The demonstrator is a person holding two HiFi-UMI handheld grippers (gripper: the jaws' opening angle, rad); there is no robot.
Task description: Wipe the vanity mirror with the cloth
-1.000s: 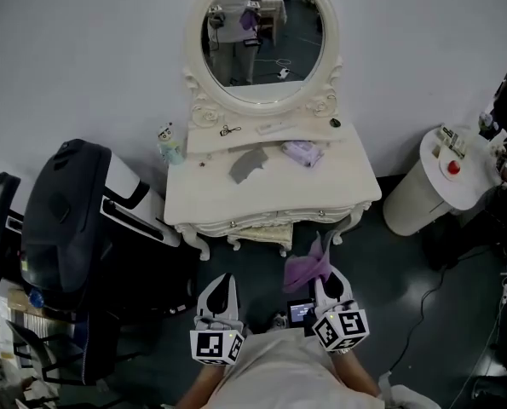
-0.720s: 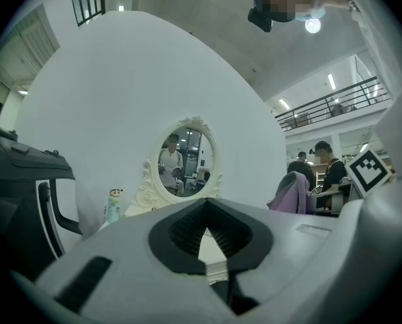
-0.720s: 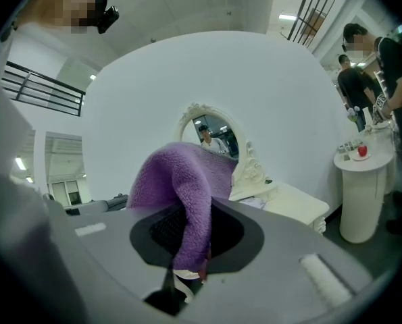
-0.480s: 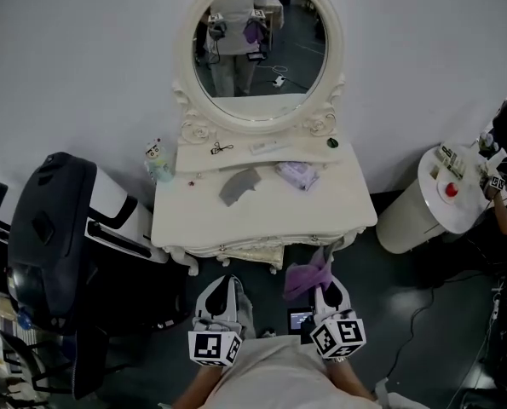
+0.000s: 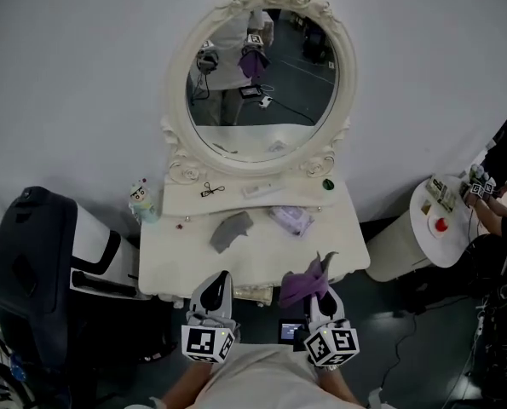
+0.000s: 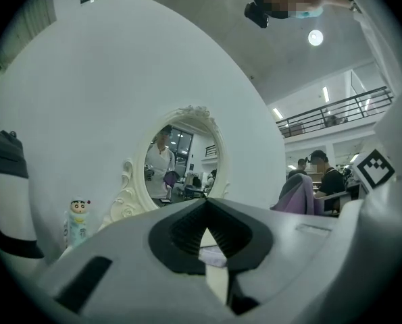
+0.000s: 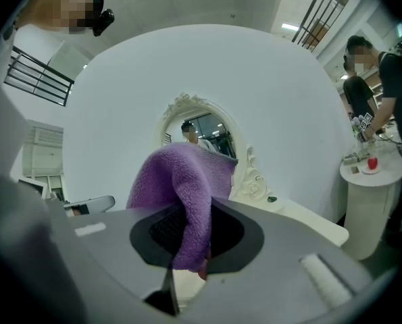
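Approach step: right tool (image 5: 321,294) clenched the purple cloth (image 5: 304,281), left tool (image 5: 217,290) closed on nothing; next move likely needed lifting cloth to mirror (image 5: 262,92).

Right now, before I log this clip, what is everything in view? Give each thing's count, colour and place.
vanity mirror: one, oval, cream carved frame, against the wall
vanity table: one, cream, below the mirror
grey cloth: one, grey, on the tabletop
lilac item: one, pale lilac, right of the grey cloth; kind unclear
figurine bottle: one, pale green, table's back left corner
black tool: one, black, on the shelf under the mirror
white tube: one, white, same shelf
chair: one, black and white, left of the table
pedestal: one, white, right of the table
purple cloth: one, purple, between the right gripper's fingers
left gripper: one, shut, empty
right gripper: one, shut on the purple cloth
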